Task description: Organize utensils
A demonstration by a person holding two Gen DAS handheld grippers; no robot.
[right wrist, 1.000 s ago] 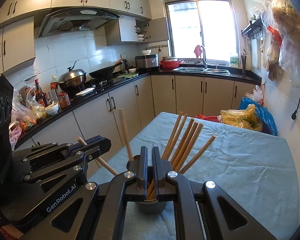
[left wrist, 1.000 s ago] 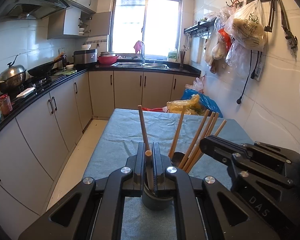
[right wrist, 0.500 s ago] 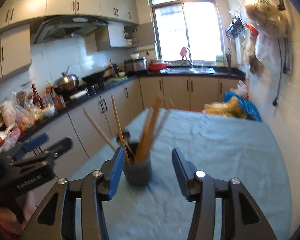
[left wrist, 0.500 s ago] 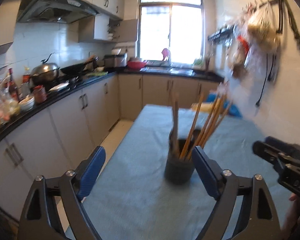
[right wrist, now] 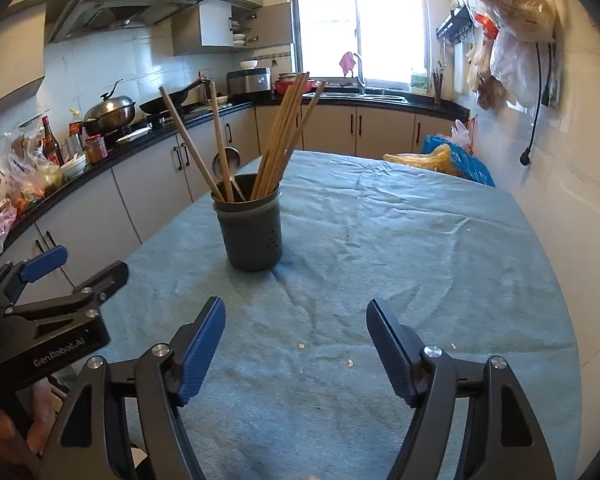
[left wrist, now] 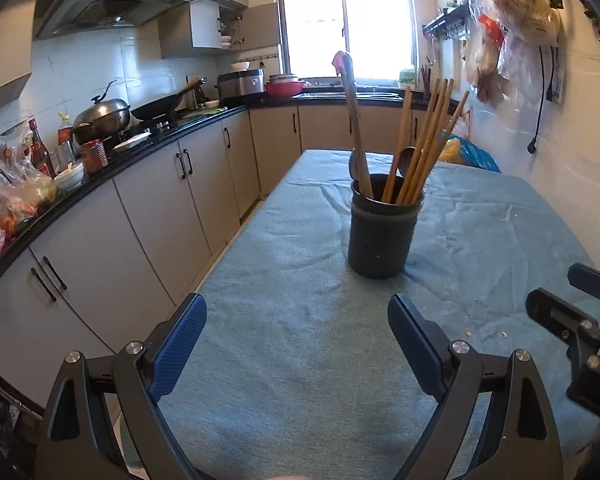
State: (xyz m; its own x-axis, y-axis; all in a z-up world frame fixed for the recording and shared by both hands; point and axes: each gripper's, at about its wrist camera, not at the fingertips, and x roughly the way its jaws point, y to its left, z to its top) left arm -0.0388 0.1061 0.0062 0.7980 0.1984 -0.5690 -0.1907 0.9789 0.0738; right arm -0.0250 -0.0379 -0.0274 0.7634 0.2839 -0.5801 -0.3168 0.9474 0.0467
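Standing alone on blue cloth (left wrist: 300,340): utensil holder (left wrist: 382,236), crumbs (right wrist: 301,346) nearby.

So there's this dark grey round utensil holder (left wrist: 382,236) standing upright on the teal cloth over the table, kinda toward the counter-side half in the right wrist view (right wrist: 252,236). It's got a ridge band just below the rim, and small drain holes dot the side wall in the right view. Stuffed in it are a bunch of wooden chopsticks (left wrist: 428,140), most bunched together and fanning out, tips up, leaning on the rim. Two more sticks (right wrist: 198,144) lean off the other way, apart from the bunch. A metal spoon (right wrist: 226,160) sits between the two groups, bowl end up, poking just above the rim.
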